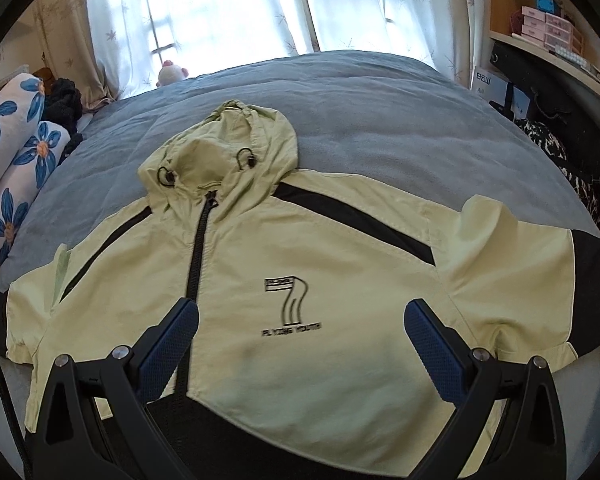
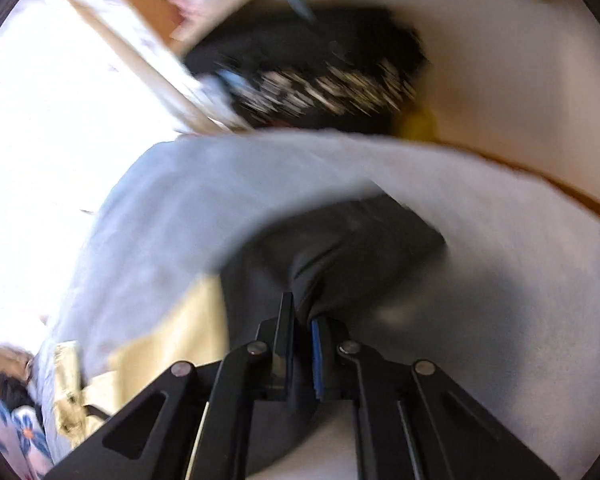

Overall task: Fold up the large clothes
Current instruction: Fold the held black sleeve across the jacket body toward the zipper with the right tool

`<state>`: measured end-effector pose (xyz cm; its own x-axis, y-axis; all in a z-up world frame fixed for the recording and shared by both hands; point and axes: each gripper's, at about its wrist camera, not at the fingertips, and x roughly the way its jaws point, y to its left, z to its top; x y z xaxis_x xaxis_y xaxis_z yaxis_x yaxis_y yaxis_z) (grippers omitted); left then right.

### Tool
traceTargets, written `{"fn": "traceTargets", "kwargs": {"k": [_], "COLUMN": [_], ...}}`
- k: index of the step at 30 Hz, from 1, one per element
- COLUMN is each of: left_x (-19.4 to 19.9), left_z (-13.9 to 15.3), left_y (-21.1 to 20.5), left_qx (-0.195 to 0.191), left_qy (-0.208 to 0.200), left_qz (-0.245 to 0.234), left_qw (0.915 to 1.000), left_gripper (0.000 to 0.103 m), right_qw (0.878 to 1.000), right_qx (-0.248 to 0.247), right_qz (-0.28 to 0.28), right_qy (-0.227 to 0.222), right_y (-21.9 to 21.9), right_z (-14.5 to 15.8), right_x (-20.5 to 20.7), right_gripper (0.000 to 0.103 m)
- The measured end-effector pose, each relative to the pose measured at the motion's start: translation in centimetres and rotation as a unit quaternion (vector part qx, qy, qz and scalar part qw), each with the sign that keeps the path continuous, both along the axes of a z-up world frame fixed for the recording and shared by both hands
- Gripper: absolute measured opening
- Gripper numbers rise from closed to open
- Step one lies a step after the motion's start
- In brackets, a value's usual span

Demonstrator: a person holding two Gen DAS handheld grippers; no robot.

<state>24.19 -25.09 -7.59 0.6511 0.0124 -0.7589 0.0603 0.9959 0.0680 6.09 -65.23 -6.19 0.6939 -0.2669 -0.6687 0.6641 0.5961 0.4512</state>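
From the left wrist view I see the whole pale yellow-green hooded jacket [image 1: 300, 280] spread front-up on the grey-blue bed cover [image 1: 360, 112], hood toward the far side, zipper closed, a "7" logo on the chest. My left gripper [image 1: 300, 316] hangs above the lower chest with its fingers wide apart, holding nothing; the blue pads [image 1: 432, 344] flank the logo.

The right wrist view shows what the other cannot: my right gripper [image 2: 302, 320] has its fingers drawn together on a bunch of dark fabric [image 2: 340, 256], which appears to be a black panel of the jacket, though blur prevents certainty. That frame is heavily smeared; yellow cloth shows at its lower left.

The bed fills the scene. White flowered curtains [image 1: 220, 8] hang at the far side over a bright window, with a small plush toy [image 1: 171, 74] at the far bed edge. Blue-flowered pillows [image 1: 16, 152] and dark clothing lie at the left. Shelves with pink boxes [image 1: 548, 26] stand at the far right.

The jacket's right sleeve reaches the right bed edge; its left sleeve lies near the pillows. Bare cover stretches beyond the hood.
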Motion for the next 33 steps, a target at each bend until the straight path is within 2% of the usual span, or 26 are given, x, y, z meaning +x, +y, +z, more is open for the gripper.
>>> {"fn": "traceTargets", "kwargs": {"k": [2,4,6,8,9,11,13,14,15,17,19,21,23,28,30,33], "left_x": [-0.6,-1.3,-2.0,-2.7,-3.2,-4.0,-4.6,-4.8,-5.0,-5.3,-5.5,-5.6,-5.6,-5.7,-5.6,-5.1], "left_z": [0.8,1.5,2.1,2.4,2.5,2.4,1.7,1.1,0.8,-0.4,-1.4,-2.2,-2.8,-3.7,-4.0,-4.5], "left_y": [1.7,3.6,5.6,7.7,9.0,11.2,12.8,13.9,14.6,16.2,17.1,17.5,17.4,15.3,14.8,14.4], "left_qx": [-0.01,-0.018,-0.023,-0.027,-0.03,-0.033,-0.033,-0.029,-0.028,-0.03,-0.041,-0.051,-0.065,-0.085,-0.106,-0.15], "left_qy": [-0.003,-0.005,-0.007,-0.007,-0.008,-0.006,0.001,0.01,0.015,0.031,0.048,0.061,0.073,0.085,0.089,0.099], "left_qz": [0.006,0.014,0.025,0.036,0.042,0.053,0.056,0.062,0.065,0.073,0.077,0.076,0.067,0.027,0.011,-0.007], "left_qw": [0.9999,0.9997,0.9994,0.999,0.9986,0.9981,0.9979,0.9976,0.9974,0.9964,0.9951,0.9939,0.9929,0.9924,0.9903,0.9837], "left_gripper": [0.102,0.102,0.102,0.102,0.102,0.102,0.102,0.102,0.102,0.102,0.102,0.102,0.102,0.102,0.102,0.092], "right_qw": [0.997,0.988,0.971,0.953,0.939,0.923,0.91,0.903,0.897,0.887,0.878,0.876,0.881,0.906,0.915,0.923], "right_qx": [-0.026,-0.044,-0.064,-0.086,-0.099,-0.107,-0.112,-0.112,-0.11,-0.104,-0.098,-0.083,-0.07,-0.037,-0.027,-0.005], "right_qz": [0.057,0.132,0.213,0.276,0.318,0.363,0.398,0.415,0.425,0.441,0.457,0.462,0.456,0.409,0.389,0.368], "right_qy": [-0.033,-0.067,-0.09,-0.094,-0.088,-0.061,-0.018,0.019,0.044,0.084,0.105,0.109,0.106,0.101,0.107,0.111], "right_y": [3.3,7.6,13.1,18.1,21.6,26.1,29.7,31.7,33.1,35.2,36.6,36.9,36.7,33.6,32.2,31.1], "right_z": [3.4,6.7,9.4,10.8,11.1,10.0,7.7,5.6,4.0,1.1,-0.6,-1.4,-1.7,-2.2,-2.7,-3.7], "right_x": [1.0,2.0,2.8,3.4,3.7,4.1,4.8,5.1,5.0,4.2,2.9,1.5,0.5,-2.3,-3.0,-3.4], "right_gripper": [0.006,0.006,0.006,0.006,0.007,0.009,0.023,0.036,0.04,0.04,0.04,0.04,0.04,0.04,0.04,0.04]}}
